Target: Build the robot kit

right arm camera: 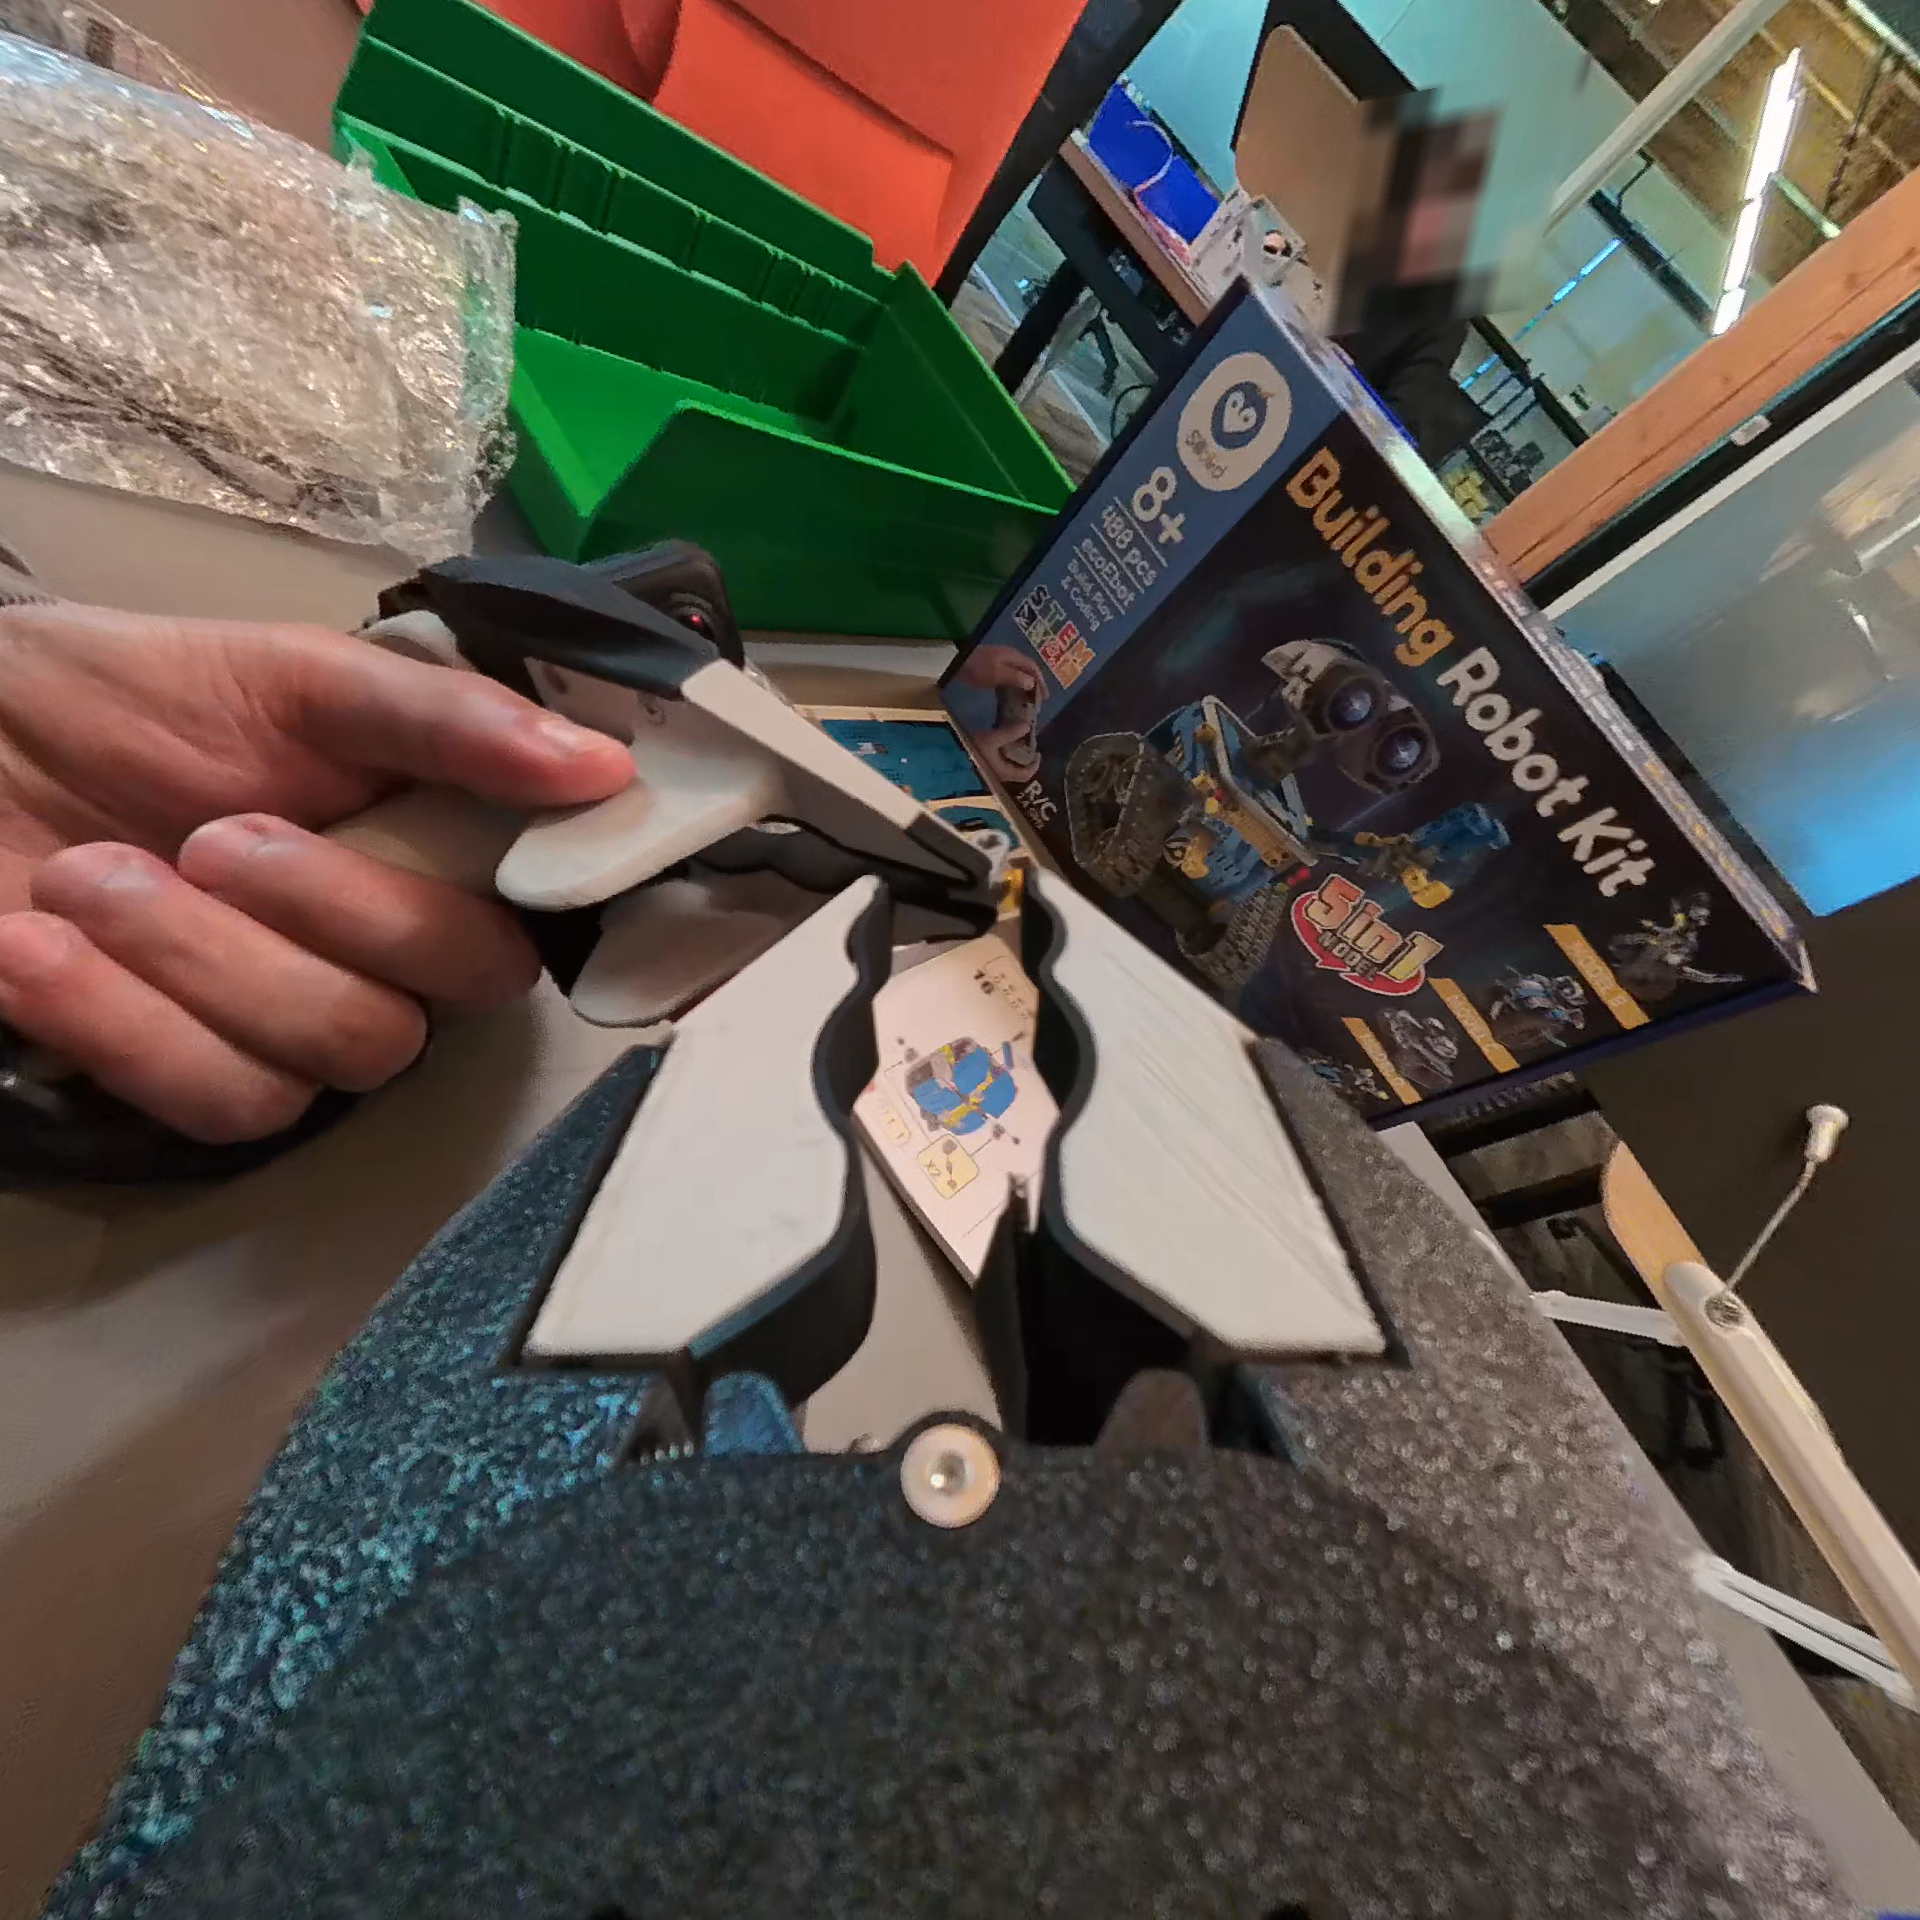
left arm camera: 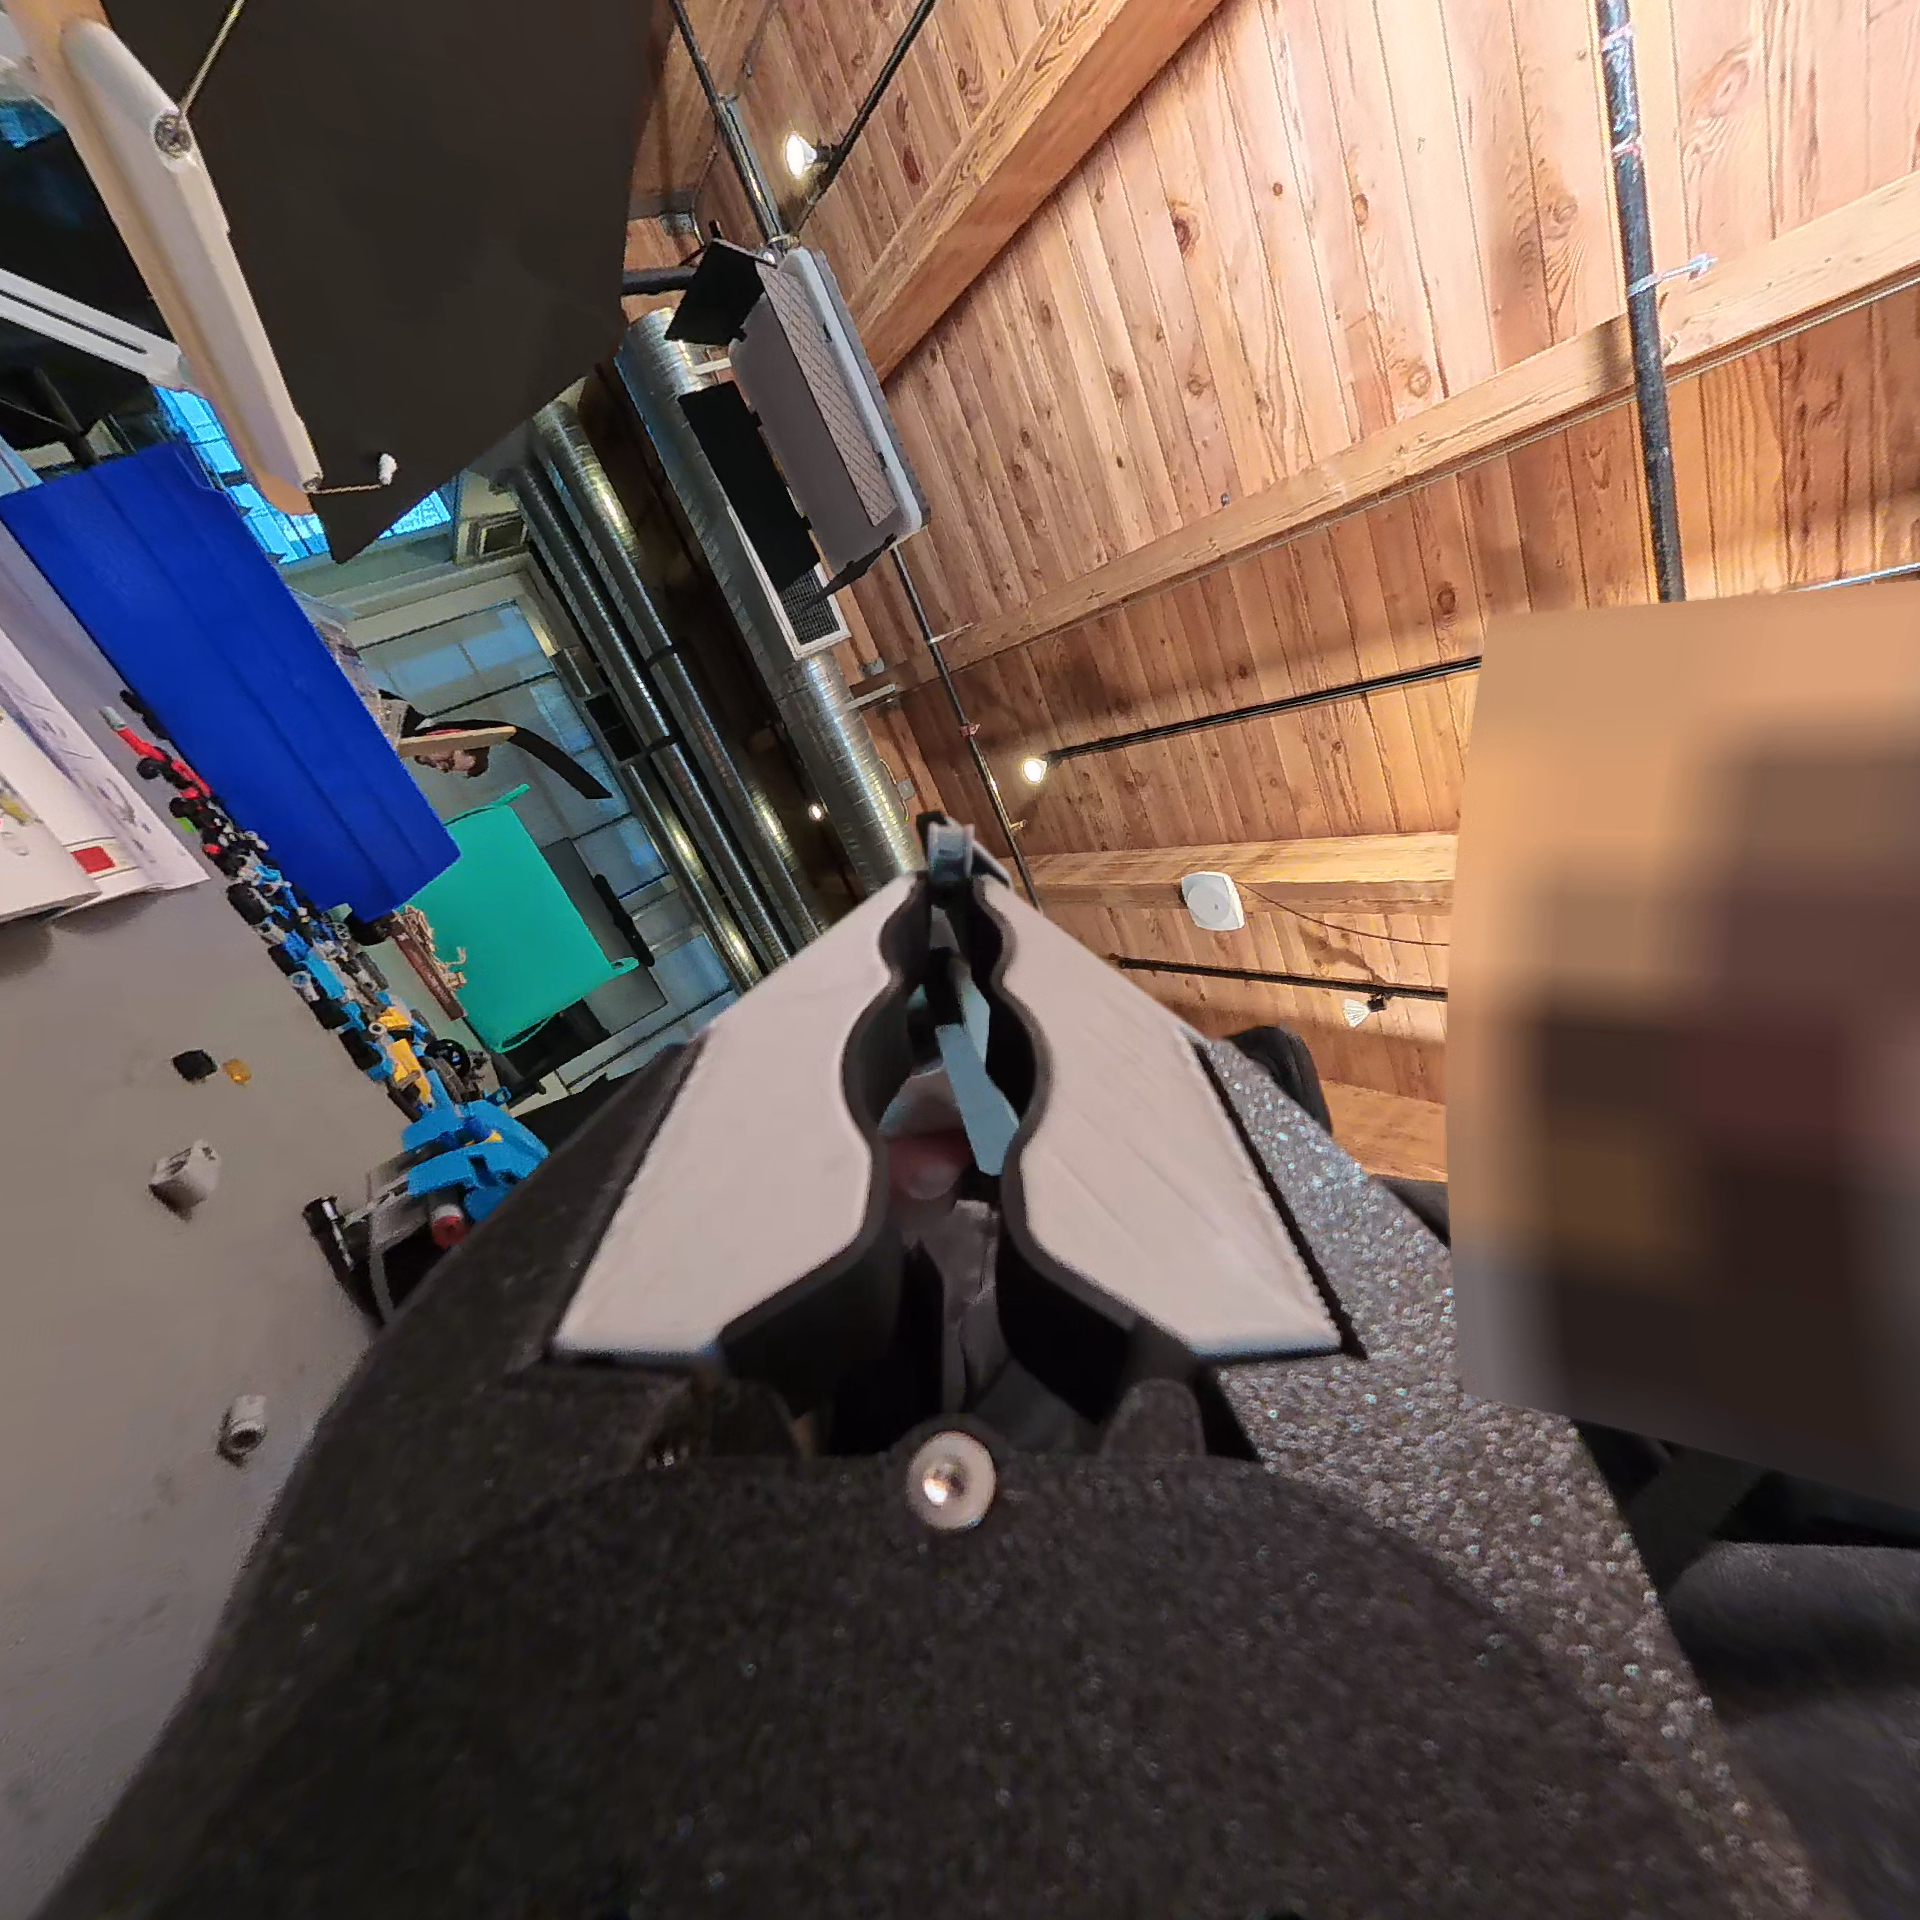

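Observation:
My left gripper (left arm camera: pixel 948 883) is shut on a thin light-blue beam (left arm camera: pixel 977 1070), which runs back between the jaws and pokes out past the tips. It is tilted up towards a wooden ceiling. In the right wrist view, a hand (right arm camera: pixel 260 831) holds that left gripper (right arm camera: pixel 961 871), whose tip reaches in between my right gripper's fingertips. My right gripper (right arm camera: pixel 961 899) is open, its jaws apart around that tip. A small yellow bit (right arm camera: pixel 1012 885) shows beside the tips; I cannot tell what holds it. An instruction booklet (right arm camera: pixel 956 1101) lies below the right jaws.
A building-kit box (right arm camera: pixel 1351 727) leans up on the right, with green bins (right arm camera: pixel 727 364) and bubble wrap (right arm camera: pixel 208 312) behind. In the left wrist view, a blue bin (left arm camera: pixel 229 675), a row of small parts (left arm camera: pixel 312 966), a blue partial model (left arm camera: pixel 468 1143) and loose pieces (left arm camera: pixel 187 1174) sit on the grey table (left arm camera: pixel 104 1299). The tips of both grippers are at nearly the same place.

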